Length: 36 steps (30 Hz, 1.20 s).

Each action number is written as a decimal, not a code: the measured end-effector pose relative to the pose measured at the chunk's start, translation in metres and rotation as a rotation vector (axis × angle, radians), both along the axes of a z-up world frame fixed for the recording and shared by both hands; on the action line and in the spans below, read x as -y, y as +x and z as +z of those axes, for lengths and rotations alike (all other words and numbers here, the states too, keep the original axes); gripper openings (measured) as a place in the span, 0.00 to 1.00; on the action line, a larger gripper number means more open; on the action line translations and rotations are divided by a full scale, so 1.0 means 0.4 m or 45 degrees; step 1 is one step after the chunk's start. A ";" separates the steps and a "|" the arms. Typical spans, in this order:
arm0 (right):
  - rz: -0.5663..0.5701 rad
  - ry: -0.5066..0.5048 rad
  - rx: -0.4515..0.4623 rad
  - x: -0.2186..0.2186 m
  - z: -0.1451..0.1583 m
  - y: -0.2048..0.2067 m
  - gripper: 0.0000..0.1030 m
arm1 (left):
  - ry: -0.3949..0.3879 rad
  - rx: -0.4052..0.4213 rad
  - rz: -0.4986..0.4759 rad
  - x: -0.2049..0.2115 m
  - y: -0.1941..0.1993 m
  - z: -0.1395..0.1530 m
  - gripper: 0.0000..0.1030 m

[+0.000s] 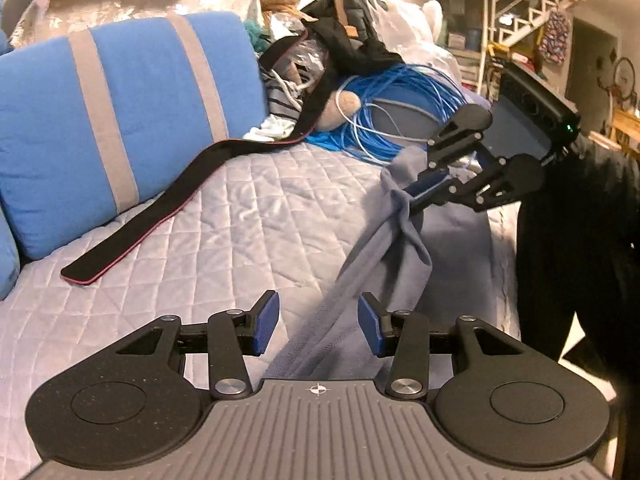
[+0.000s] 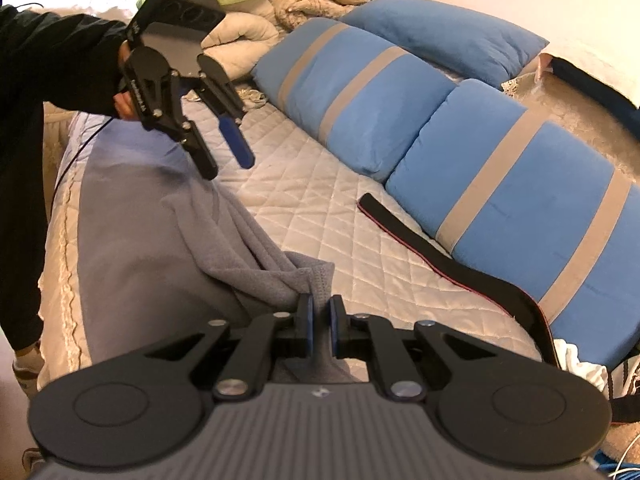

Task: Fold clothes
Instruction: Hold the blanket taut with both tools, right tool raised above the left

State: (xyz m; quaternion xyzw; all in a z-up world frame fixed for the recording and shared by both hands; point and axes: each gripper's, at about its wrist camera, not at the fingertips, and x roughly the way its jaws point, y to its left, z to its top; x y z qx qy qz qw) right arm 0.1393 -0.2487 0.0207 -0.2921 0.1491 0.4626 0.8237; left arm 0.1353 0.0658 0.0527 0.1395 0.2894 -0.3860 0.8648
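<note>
The right gripper [image 2: 320, 322] has its jaws pinched narrow on a bunched corner of the grey-blue garment [image 2: 224, 236], lifting that corner off the bed [image 2: 320, 208]. From this pinch the cloth runs in a taut, gathered ridge away toward the left gripper [image 2: 228, 160], then spreads flat along the near edge of the bed. The left gripper's jaws stand partly apart and hold nothing — in its own view the ridge of garment [image 1: 360, 280] passes between and beneath the two blue pads [image 1: 266, 320] without either pressing on it. So the garment's long axis lies straight from one gripper to the other, with the right gripper [image 1: 420, 196] at the far end. Judged from this, the left hand is the free one and the nearer to the loose end; it would need to close on the fabric directly below it before any fold can be drawn across. A black strap [image 2: 440, 256] lies beyond the garment, beside the blue cushions [image 2: 500, 208], well clear.
</note>
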 end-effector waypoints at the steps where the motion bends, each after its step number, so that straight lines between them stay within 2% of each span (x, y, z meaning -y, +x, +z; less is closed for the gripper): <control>1: 0.002 -0.003 -0.002 0.001 -0.002 -0.002 0.08 | 0.046 0.024 -0.011 0.011 -0.005 -0.005 0.41; 5: 0.008 -0.010 -0.002 0.004 -0.004 -0.007 0.08 | 0.189 0.070 -0.098 0.051 -0.023 -0.032 0.38; 12: 0.013 -0.014 -0.012 0.006 -0.006 -0.007 0.08 | 0.242 0.078 -0.189 0.067 -0.031 -0.057 0.25; 21: 0.016 -0.021 -0.018 0.006 -0.008 -0.008 0.08 | 0.355 0.107 -0.250 0.091 -0.047 -0.080 0.23; 29: 0.022 -0.033 -0.026 0.002 -0.012 -0.010 0.08 | 0.512 0.139 -0.303 0.125 -0.060 -0.118 0.21; 33: 0.029 -0.047 -0.029 -0.002 -0.016 -0.013 0.08 | 0.542 0.130 -0.293 0.132 -0.053 -0.134 0.20; 34: 0.030 -0.051 -0.029 -0.003 -0.018 -0.013 0.08 | 0.544 0.128 -0.289 0.132 -0.051 -0.136 0.19; 36: 0.031 -0.057 -0.029 -0.004 -0.019 -0.014 0.09 | 0.538 0.113 -0.283 0.132 -0.050 -0.138 0.09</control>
